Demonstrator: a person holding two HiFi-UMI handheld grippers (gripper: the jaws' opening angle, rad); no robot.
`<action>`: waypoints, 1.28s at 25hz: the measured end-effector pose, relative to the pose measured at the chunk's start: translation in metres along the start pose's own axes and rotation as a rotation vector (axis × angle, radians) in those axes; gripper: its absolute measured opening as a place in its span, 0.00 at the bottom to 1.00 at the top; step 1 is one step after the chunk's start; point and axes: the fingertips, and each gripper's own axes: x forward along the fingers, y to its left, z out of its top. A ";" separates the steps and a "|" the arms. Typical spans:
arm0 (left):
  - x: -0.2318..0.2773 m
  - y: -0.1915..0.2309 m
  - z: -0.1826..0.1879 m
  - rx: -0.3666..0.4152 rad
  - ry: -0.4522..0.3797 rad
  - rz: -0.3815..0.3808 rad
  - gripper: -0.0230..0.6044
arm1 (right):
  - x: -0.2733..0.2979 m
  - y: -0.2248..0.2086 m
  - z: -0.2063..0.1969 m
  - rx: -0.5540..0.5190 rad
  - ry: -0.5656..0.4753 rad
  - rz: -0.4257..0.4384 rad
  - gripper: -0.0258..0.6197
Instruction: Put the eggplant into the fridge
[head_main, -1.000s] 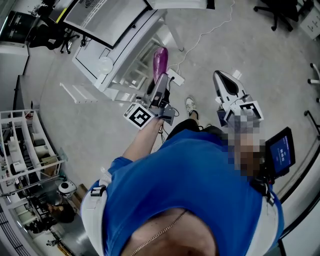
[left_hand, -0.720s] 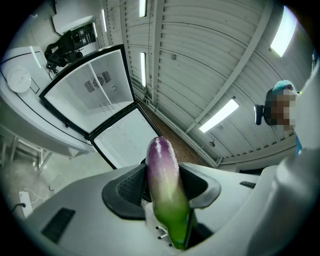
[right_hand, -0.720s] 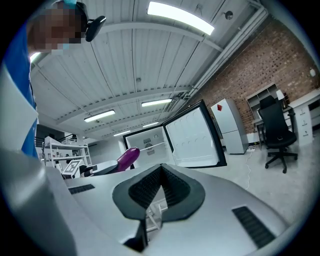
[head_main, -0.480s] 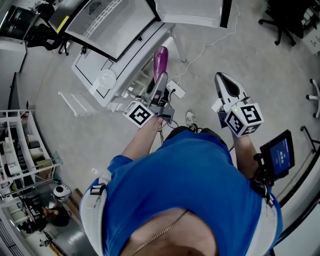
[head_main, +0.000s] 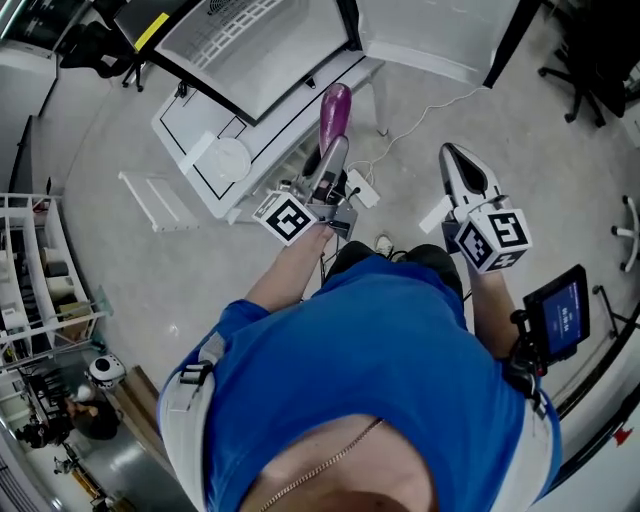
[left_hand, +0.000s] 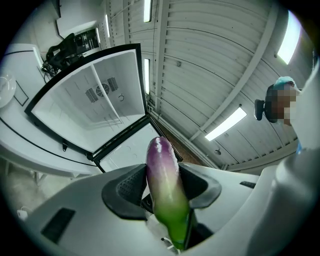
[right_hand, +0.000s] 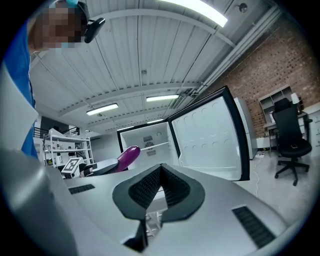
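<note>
My left gripper (head_main: 334, 158) has a smooth, matt, light-grey plastic shell; its pads (left_hand: 126, 189) are black, matt and finely ribbed, like rubber. The eggplant (left_hand: 163, 175) has smooth, glossy skin with bright highlights. The fridge (right_hand: 207, 132) lining is smooth white plastic with a soft sheen; my shirt (head_main: 380, 380) is matt blue cloth.

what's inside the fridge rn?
Right gripper view: the open fridge shows white walls and one shelf, nothing visible on it. Its lower part is hidden behind the eggplant and the right tool.
</note>
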 end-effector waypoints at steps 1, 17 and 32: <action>0.000 0.005 0.005 0.003 -0.008 0.005 0.36 | 0.008 0.001 0.000 -0.005 0.007 0.007 0.03; 0.043 0.076 0.054 0.055 -0.149 0.140 0.36 | 0.133 -0.009 0.010 -0.052 0.064 0.231 0.03; 0.126 0.154 0.076 0.128 -0.215 0.372 0.36 | 0.220 -0.066 0.025 -0.041 0.140 0.432 0.03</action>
